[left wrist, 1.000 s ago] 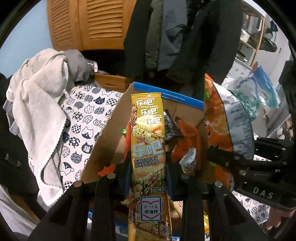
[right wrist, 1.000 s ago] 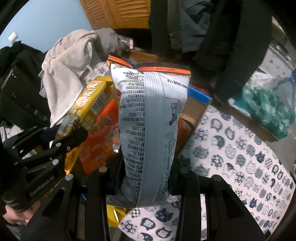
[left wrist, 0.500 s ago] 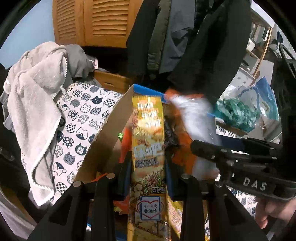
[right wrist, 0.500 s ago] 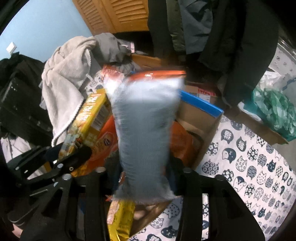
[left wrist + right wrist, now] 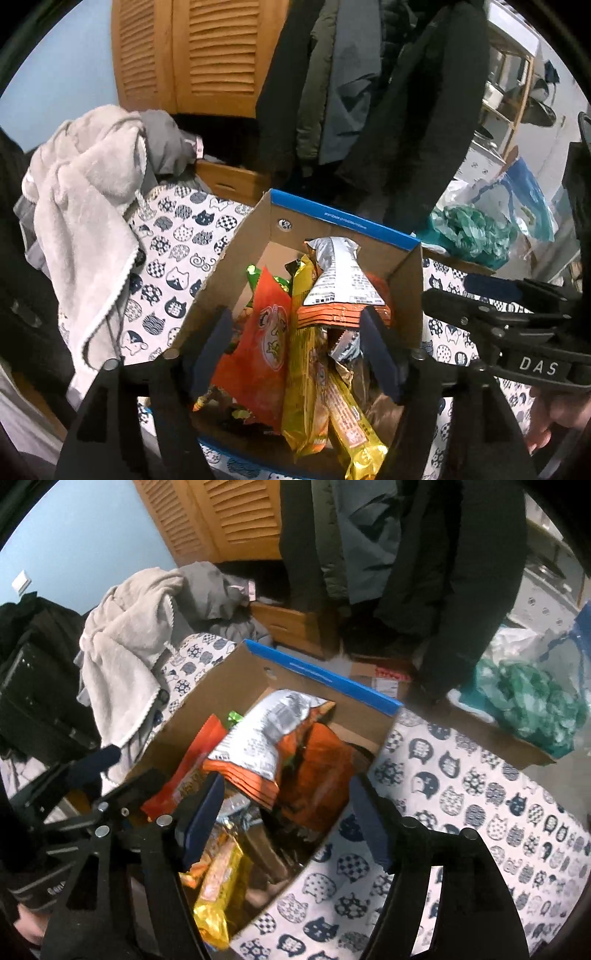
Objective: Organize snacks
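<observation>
A cardboard box with a blue rim [image 5: 343,221] [image 5: 321,674] stands on the cat-print cloth and holds several snack packs. A long yellow pack [image 5: 306,373] [image 5: 218,897] lies in it, beside an orange pack [image 5: 266,343] [image 5: 317,771]. A silver-and-orange bag [image 5: 341,280] [image 5: 258,744] lies on top. My left gripper [image 5: 295,339] is open and empty over the box's near side. My right gripper [image 5: 286,808] is open and empty over the box. The right gripper also shows at the right of the left wrist view [image 5: 517,328].
A grey towel [image 5: 85,206] [image 5: 125,653] hangs at the left. Dark coats [image 5: 369,92] hang behind the box. A green plastic bag [image 5: 469,229] [image 5: 532,694] lies at the right on a flat carton. The cat-print cloth [image 5: 461,812] spreads to the right.
Both grippers opened. The yellow pack left my left gripper and the silver-and-orange bag left my right gripper; both now lie in the box.
</observation>
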Tool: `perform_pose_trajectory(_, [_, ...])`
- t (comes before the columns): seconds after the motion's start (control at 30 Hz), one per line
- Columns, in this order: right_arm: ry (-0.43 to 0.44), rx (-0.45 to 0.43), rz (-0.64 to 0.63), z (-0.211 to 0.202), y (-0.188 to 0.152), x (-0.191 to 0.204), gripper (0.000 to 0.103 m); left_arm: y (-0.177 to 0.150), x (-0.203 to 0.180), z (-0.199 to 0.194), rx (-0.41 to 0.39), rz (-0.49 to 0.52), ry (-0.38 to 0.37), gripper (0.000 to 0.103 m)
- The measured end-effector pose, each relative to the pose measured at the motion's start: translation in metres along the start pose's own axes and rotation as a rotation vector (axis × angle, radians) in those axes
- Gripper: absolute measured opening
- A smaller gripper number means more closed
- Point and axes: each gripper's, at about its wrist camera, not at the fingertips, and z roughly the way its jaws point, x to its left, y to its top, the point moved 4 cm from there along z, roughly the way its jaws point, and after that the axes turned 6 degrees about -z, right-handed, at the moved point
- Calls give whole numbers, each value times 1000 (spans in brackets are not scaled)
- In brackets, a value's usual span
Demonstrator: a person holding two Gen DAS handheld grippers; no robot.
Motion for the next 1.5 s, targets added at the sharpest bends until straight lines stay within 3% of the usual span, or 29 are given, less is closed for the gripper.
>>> perform_pose_trajectory(0.2, [-45,0,-24,-20,-21,-4,75,-6,-12,-17,-56,99,72,86])
perform_pose_trajectory(0.33, [-67,-5,-31,-34,-36,-9,75,-11,-22,-27,-48,120,20,87])
perform_pose_trajectory(0.67, [-100,-45,1,-73,-67,-24,75,-24,-30,-46,-55,135,-20,89])
perform_pose_trajectory(0.93, [-128,-63,16,-89,-88,-32,75,-32,-32,-46,-42,144,-21,93])
perform_pose_trajectory(1.5, [-160,-84,65,-99,-98,-50,75,-34,-45,-40,-40,179,-29,94])
